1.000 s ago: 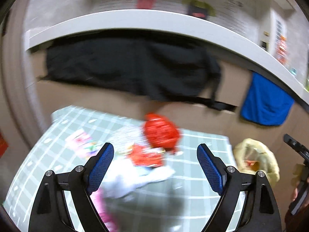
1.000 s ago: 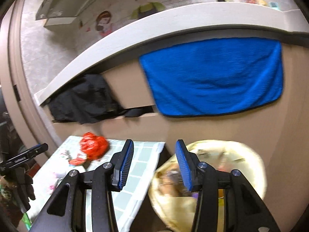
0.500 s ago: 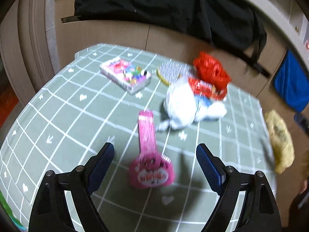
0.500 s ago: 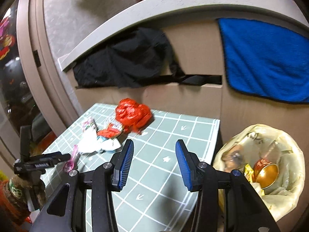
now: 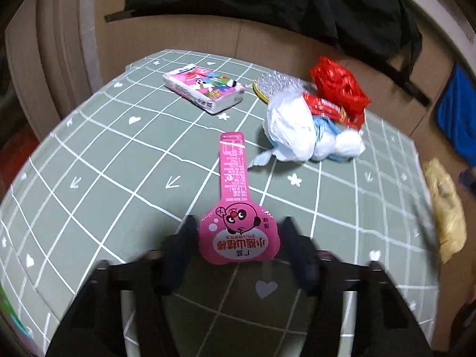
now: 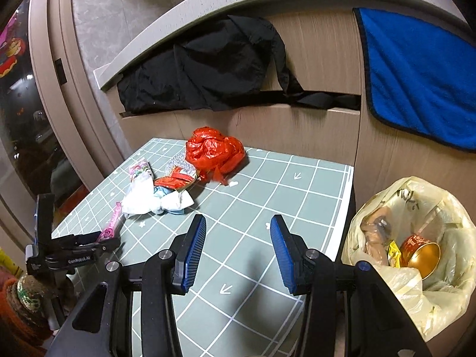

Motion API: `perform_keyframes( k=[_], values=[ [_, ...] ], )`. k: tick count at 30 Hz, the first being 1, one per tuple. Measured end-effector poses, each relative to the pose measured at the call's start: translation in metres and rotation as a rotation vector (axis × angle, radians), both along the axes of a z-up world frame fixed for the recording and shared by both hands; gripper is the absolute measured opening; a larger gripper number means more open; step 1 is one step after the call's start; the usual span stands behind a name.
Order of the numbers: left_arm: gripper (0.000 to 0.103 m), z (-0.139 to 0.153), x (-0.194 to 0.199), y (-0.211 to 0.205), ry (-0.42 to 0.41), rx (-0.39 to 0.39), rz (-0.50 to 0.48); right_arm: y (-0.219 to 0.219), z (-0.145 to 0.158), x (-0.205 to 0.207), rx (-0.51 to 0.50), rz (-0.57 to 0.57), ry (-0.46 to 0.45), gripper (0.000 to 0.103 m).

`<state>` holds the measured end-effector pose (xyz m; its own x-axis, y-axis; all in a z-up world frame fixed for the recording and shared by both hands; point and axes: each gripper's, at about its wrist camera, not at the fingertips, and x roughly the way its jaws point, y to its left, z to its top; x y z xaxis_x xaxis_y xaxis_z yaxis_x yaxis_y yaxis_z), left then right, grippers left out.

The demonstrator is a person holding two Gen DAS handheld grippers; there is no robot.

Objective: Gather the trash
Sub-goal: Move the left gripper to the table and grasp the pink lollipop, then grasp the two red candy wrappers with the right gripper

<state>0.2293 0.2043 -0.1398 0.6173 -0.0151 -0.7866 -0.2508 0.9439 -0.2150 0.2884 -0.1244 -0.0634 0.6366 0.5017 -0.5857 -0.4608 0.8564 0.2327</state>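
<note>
The left gripper sits low over the green checked mat, its jaws just closing in on the round end of a pink wrapper. The blurred fingers flank that end on both sides; whether the pads already press on it cannot be told. The wrapper is flat, glossy plastic, a bulbous head with a cartoon face tapering into a long narrow strip. Its long axis runs away from the gripper, the strip pointing toward the far edge of the mat.

Beyond the strip's tip, to the right, lies a crumpled white and pale blue wad with a red foil packet on it. Farther still sit a crinkled red plastic bag and, to the left of the wad, a printed tissue pack.

The right gripper hovers over the mat's near right part, jaws apart, nothing between them. Off the mat's right edge stands a yellowish translucent trash bag holding a gold can.
</note>
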Motion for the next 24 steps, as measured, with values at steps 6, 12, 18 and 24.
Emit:
perform_keyframes(
  k=[6,12,18,24],
  values=[
    [0.052,0.025,-0.011,0.018,-0.092,-0.056,0.008,0.023,-0.003,0.010,-0.001,0.066,0.047,0.043],
    [0.052,0.045,-0.014,0.035,-0.155,-0.044,0.010,0.078,-0.001,0.030,-0.026,0.191,0.052,0.043],
    [0.052,0.048,-0.015,0.041,-0.179,-0.079,-0.019,0.160,-0.006,0.061,-0.121,0.324,0.009,0.043],
    [0.052,0.048,-0.012,0.053,-0.197,-0.102,-0.017,0.215,-0.024,0.112,-0.188,0.338,0.040,0.042]
  ],
)
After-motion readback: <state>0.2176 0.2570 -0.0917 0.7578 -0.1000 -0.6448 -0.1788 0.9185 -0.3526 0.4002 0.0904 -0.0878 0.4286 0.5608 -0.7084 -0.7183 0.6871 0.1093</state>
